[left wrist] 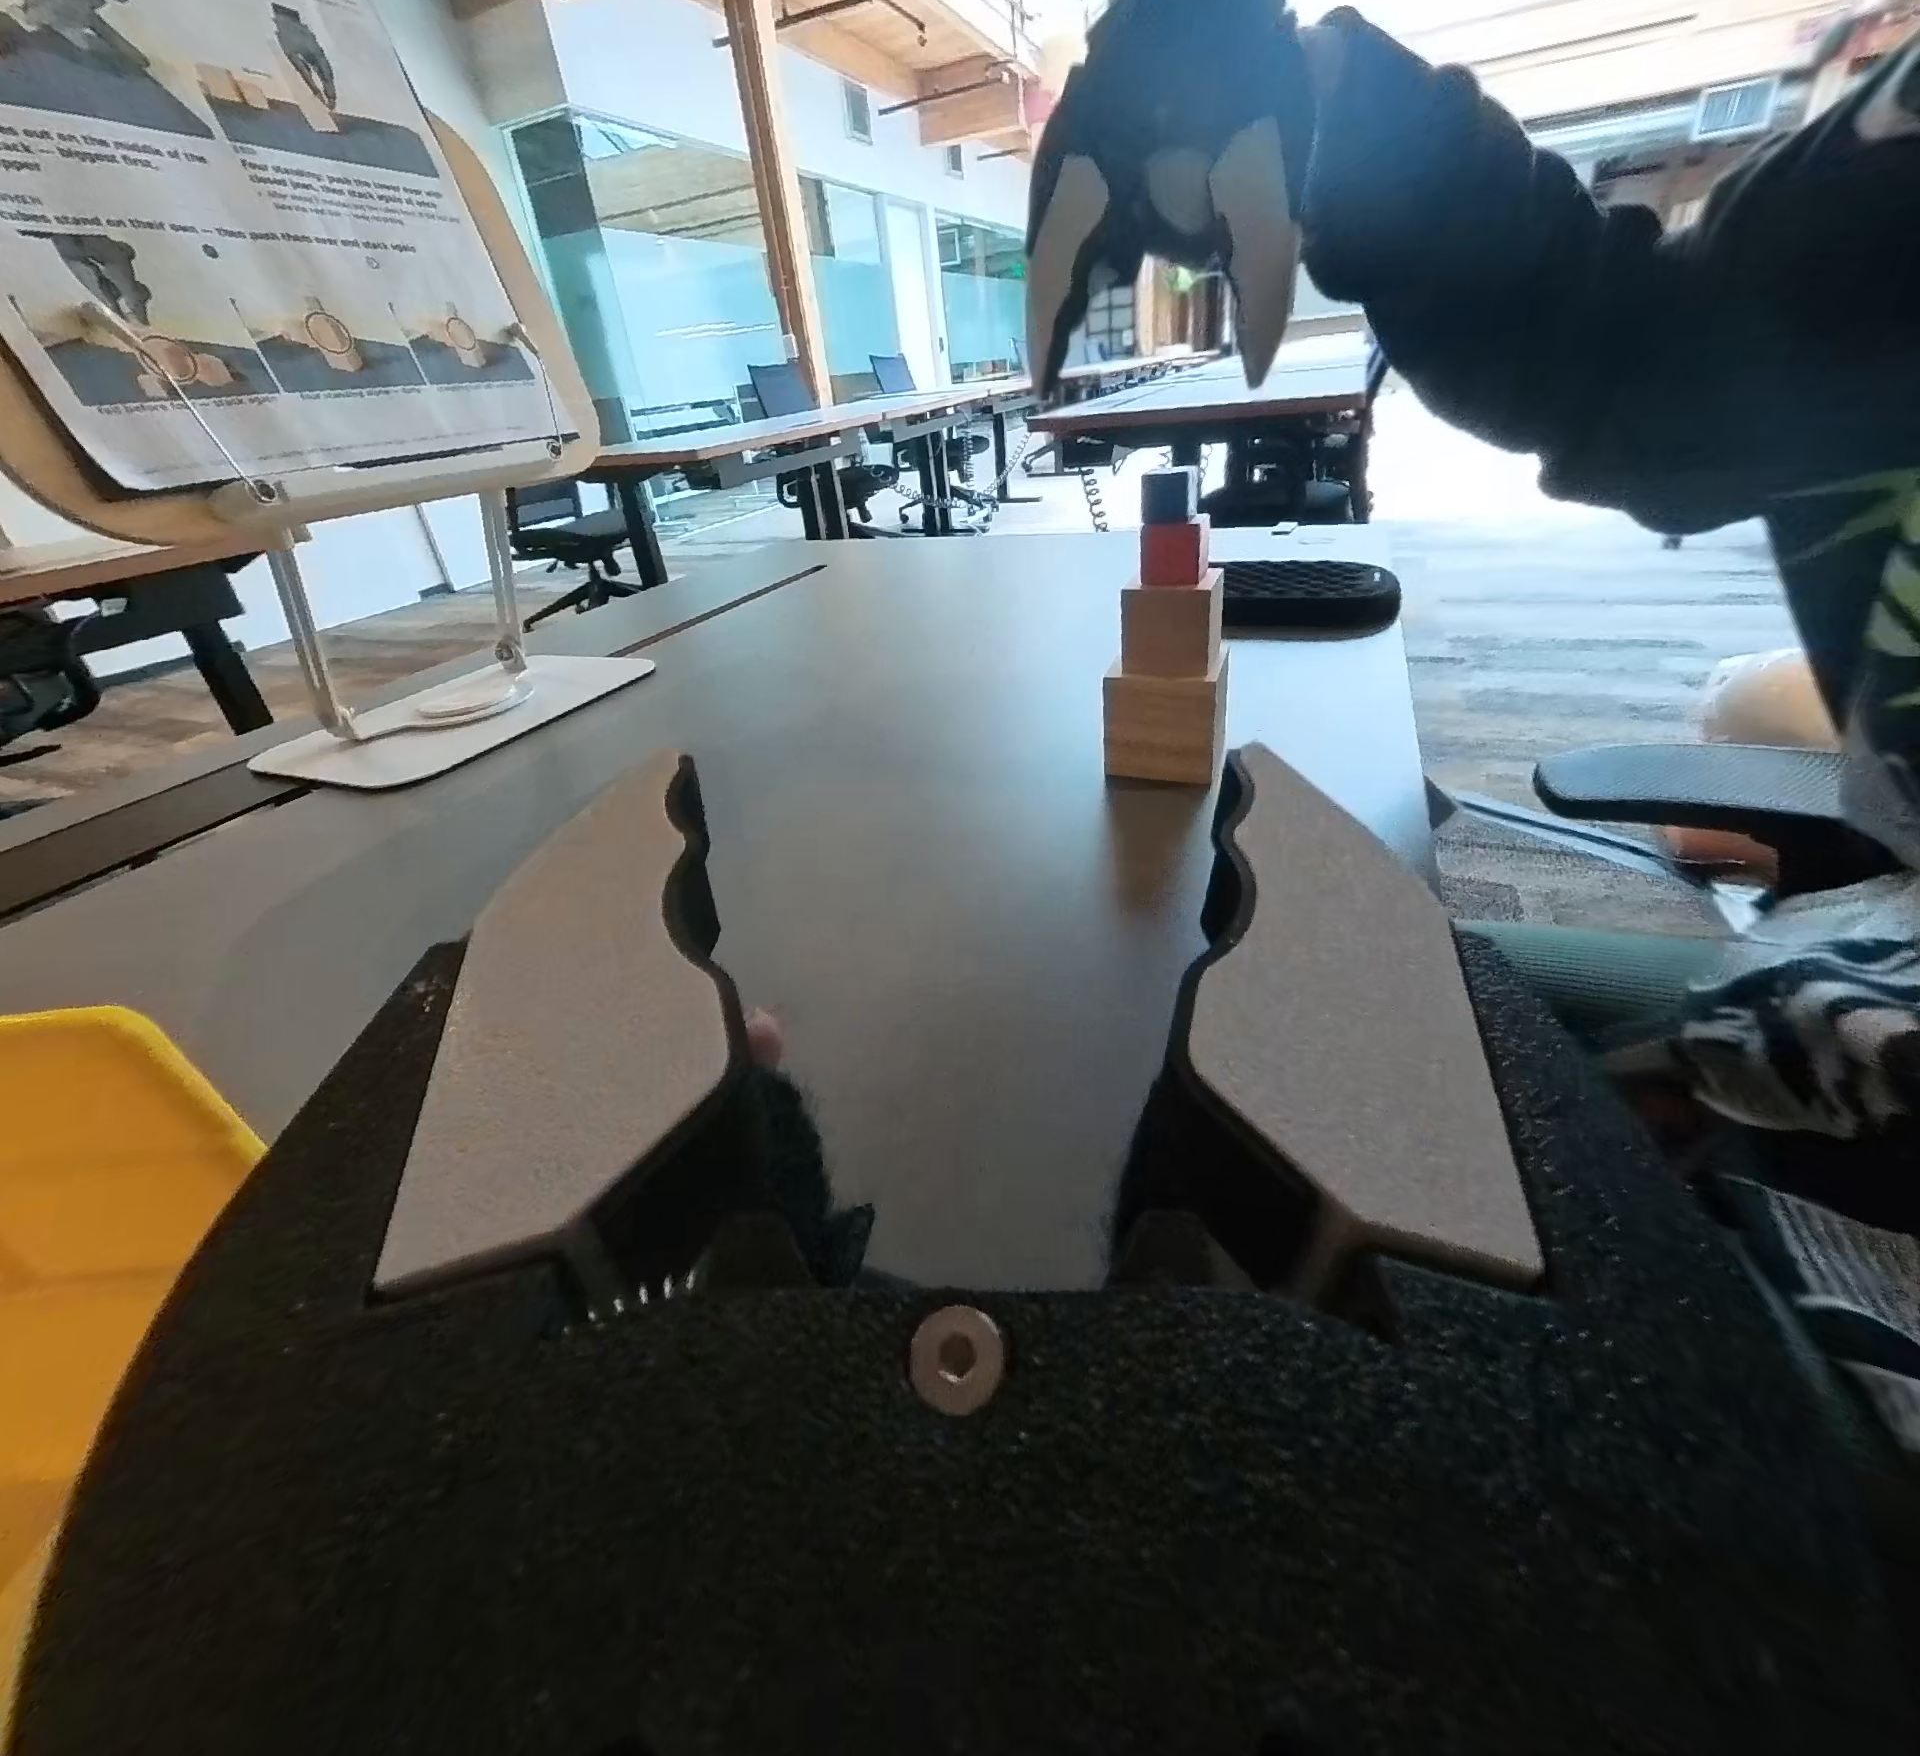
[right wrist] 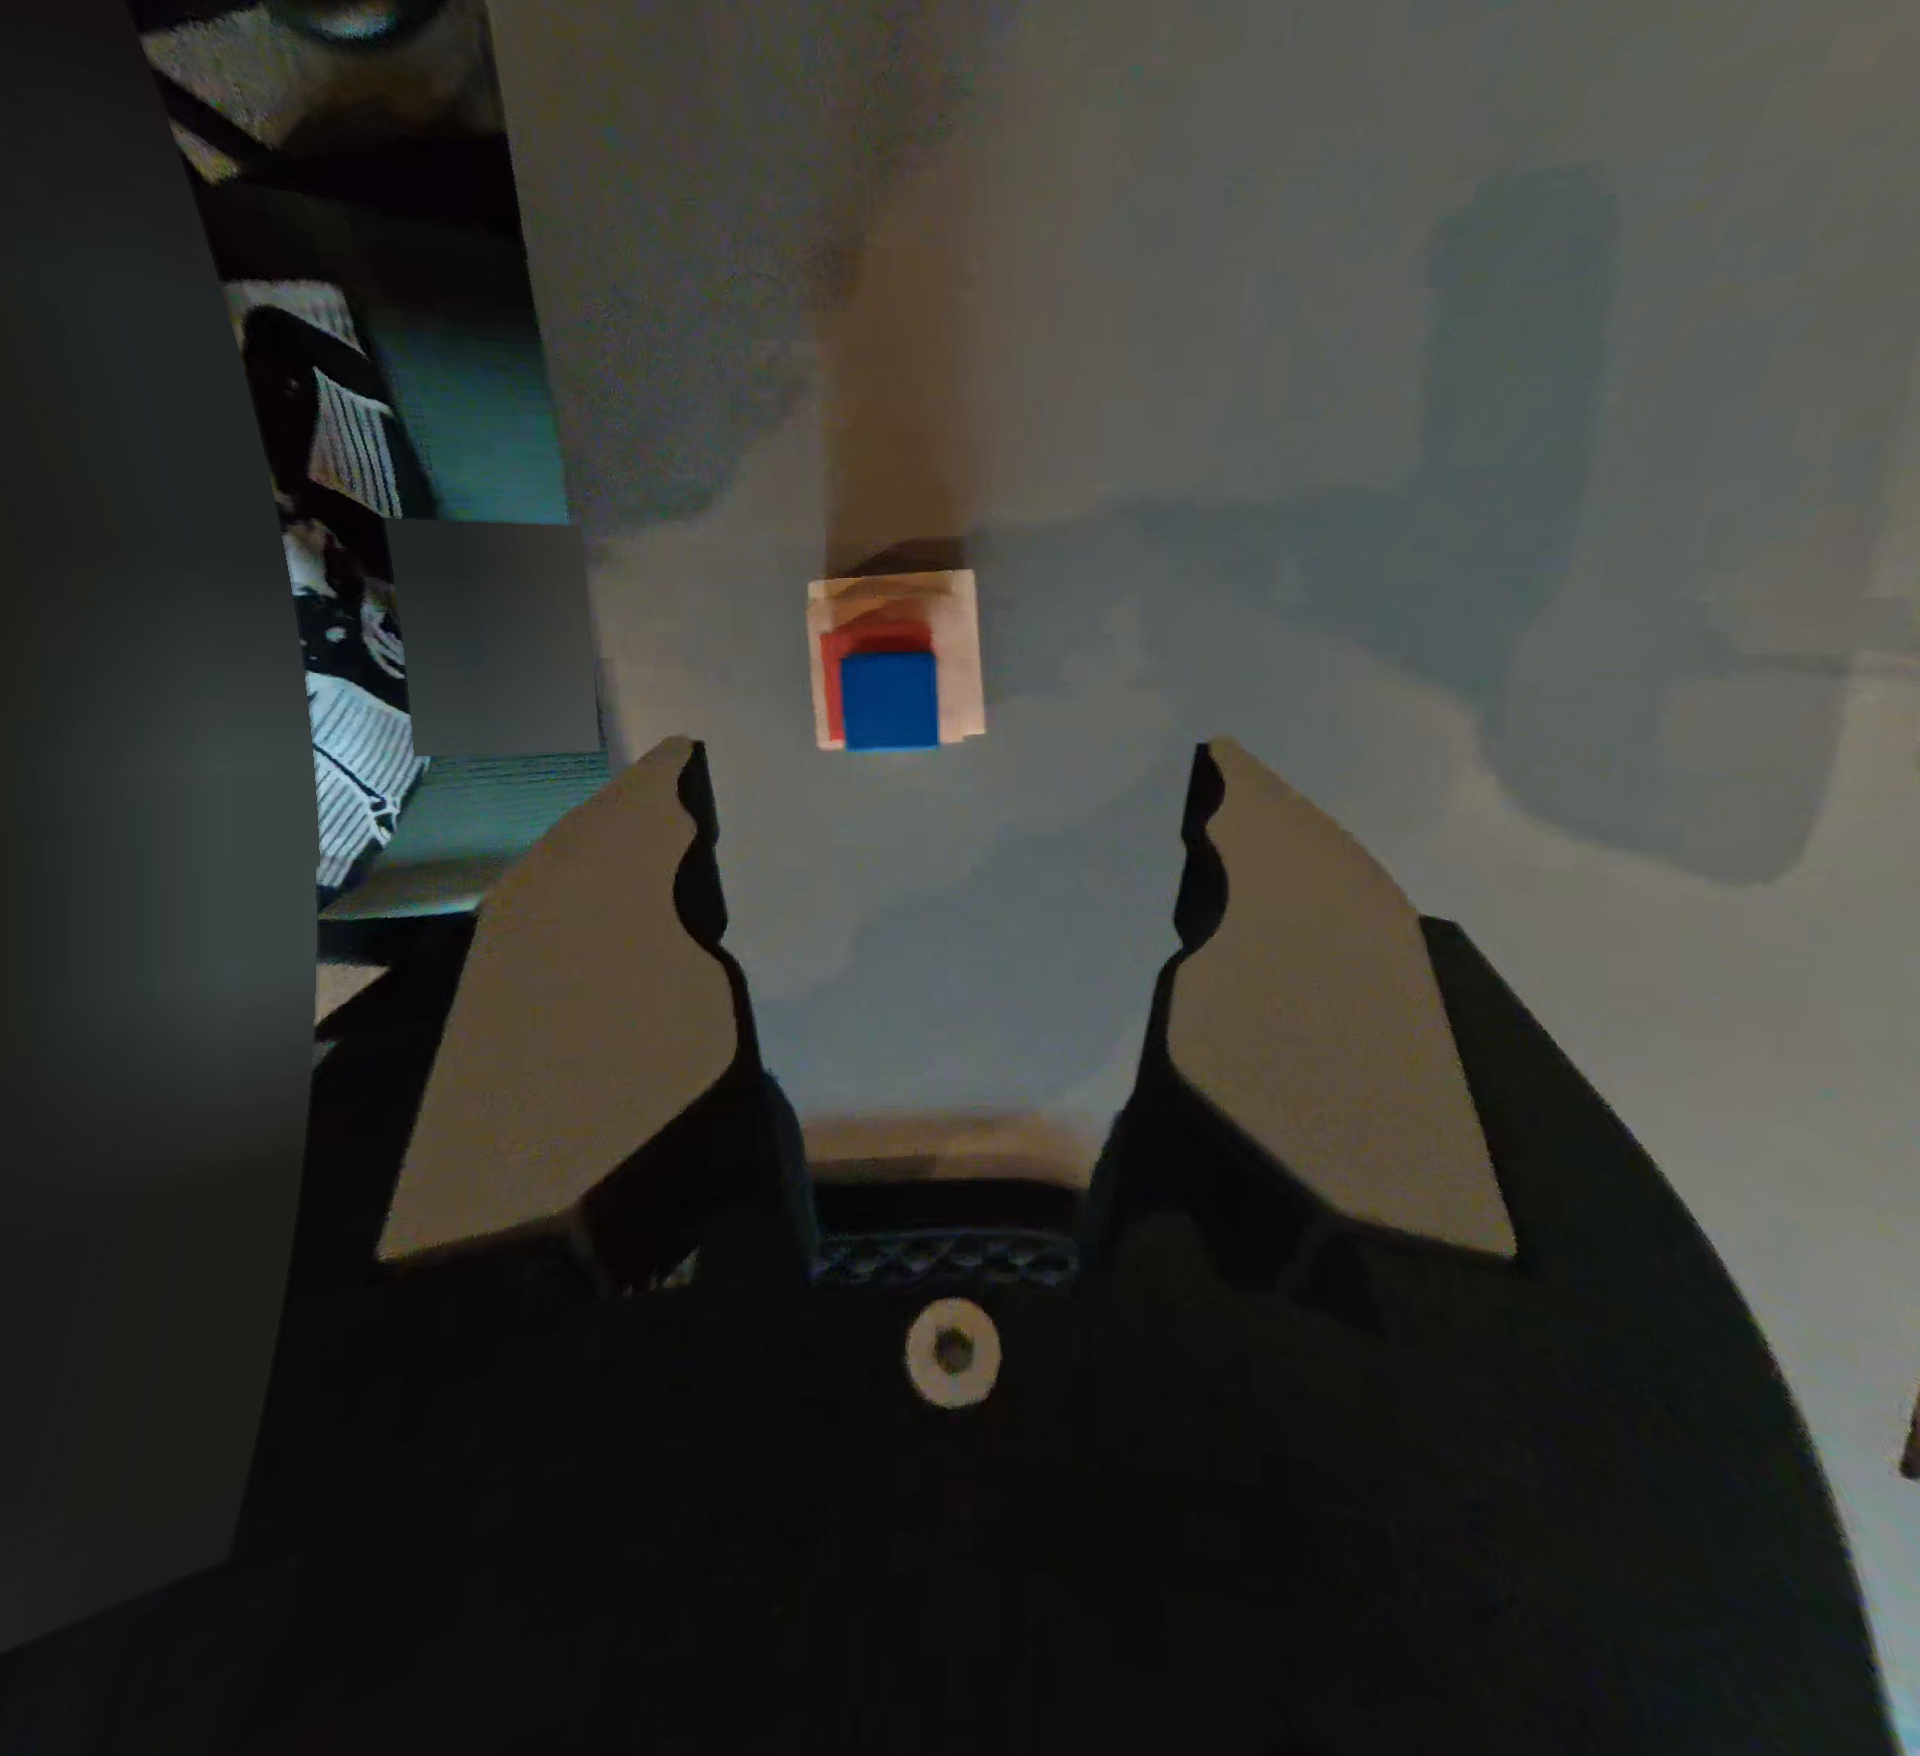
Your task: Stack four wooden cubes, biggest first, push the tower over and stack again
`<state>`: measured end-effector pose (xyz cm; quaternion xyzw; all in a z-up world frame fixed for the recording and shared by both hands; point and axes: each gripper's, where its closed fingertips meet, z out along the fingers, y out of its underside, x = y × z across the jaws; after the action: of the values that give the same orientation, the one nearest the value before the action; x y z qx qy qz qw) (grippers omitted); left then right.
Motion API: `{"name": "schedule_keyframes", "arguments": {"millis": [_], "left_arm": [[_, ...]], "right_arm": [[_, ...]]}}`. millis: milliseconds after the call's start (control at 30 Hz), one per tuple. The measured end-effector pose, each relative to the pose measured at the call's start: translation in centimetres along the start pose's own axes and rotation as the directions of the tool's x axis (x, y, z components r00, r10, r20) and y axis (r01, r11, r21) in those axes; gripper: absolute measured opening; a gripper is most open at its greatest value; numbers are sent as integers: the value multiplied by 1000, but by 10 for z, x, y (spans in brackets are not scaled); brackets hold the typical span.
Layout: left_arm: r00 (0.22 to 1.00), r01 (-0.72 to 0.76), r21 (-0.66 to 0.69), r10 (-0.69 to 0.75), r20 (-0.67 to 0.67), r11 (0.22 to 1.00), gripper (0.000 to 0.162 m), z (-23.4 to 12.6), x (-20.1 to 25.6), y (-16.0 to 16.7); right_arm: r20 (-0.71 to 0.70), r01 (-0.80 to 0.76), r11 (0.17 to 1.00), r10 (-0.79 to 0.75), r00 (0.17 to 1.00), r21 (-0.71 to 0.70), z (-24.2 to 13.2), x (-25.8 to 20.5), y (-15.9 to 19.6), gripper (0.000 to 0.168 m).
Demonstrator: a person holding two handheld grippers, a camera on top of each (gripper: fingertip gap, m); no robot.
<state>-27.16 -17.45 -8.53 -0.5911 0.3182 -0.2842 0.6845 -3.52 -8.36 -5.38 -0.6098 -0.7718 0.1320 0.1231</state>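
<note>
The dark table (left wrist: 935, 667) fills the middle of the left wrist view, broad and glossy, and on it, toward the right edge, stands the tower: all four cubes up, one atop the other. At the bottom sits the biggest plain wooden cube (left wrist: 1164, 724), flat on the table. On it rests the smaller plain wooden cube (left wrist: 1169, 628), then the red cube (left wrist: 1174, 550), and right at the top the little blue cube (left wrist: 1166, 494). From above, in the right wrist view, the blue cube (right wrist: 890, 700) sits off centre, pushed toward the near edge of the pile, with red (right wrist: 873, 641) peeking out behind it.

Over on the left of the table, a white stand (left wrist: 447, 719) props up an instruction sheet (left wrist: 239, 179), well apart from the tower. A yellow bin (left wrist: 94, 1187) pokes in at the lower left corner, and a black mesh pad (left wrist: 1309, 591) lies just behind the tower.

Now the claws. The left gripper (left wrist: 961, 792) hovers low over the table, jaws spread wide, nothing between them, its right finger close beside the bottom cube. The right gripper (left wrist: 1148, 376) hangs in the air above the tower, pointing down, fingers parted and empty; in its own view the right gripper (right wrist: 951, 750) shows the same wide gap, clear of the blue cube below.
</note>
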Motion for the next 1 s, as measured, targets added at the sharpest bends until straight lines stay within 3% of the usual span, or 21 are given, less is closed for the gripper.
{"name": "schedule_keyframes", "arguments": {"millis": [167,367,567,767,900,1000], "left_arm": [[999,34,24,-34,7,999,93,-2,-4,-3],[1000,7,-2,-7,-6,1000,93,0,1,0],[999,38,8,-38,37,999,93,-1,-7,-1],[999,2,-22,-2,33,1000,94,1,-2,2],[1000,11,-28,-10,19,1000,95,1,-1,3],[1000,11,-27,-11,8,1000,95,1,0,3]], "right_arm": [[-88,-86,988,98,991,132,-38,16,14,83],[-212,-118,969,165,963,219,-61,-13,43,82],[-218,-76,978,119,969,195,-54,-33,63,84],[-217,-41,970,94,972,240,-41,-15,47,89],[-193,81,949,-22,981,304,-22,-14,32,102],[-187,211,880,-143,972,426,-8,-26,23,109]]}}
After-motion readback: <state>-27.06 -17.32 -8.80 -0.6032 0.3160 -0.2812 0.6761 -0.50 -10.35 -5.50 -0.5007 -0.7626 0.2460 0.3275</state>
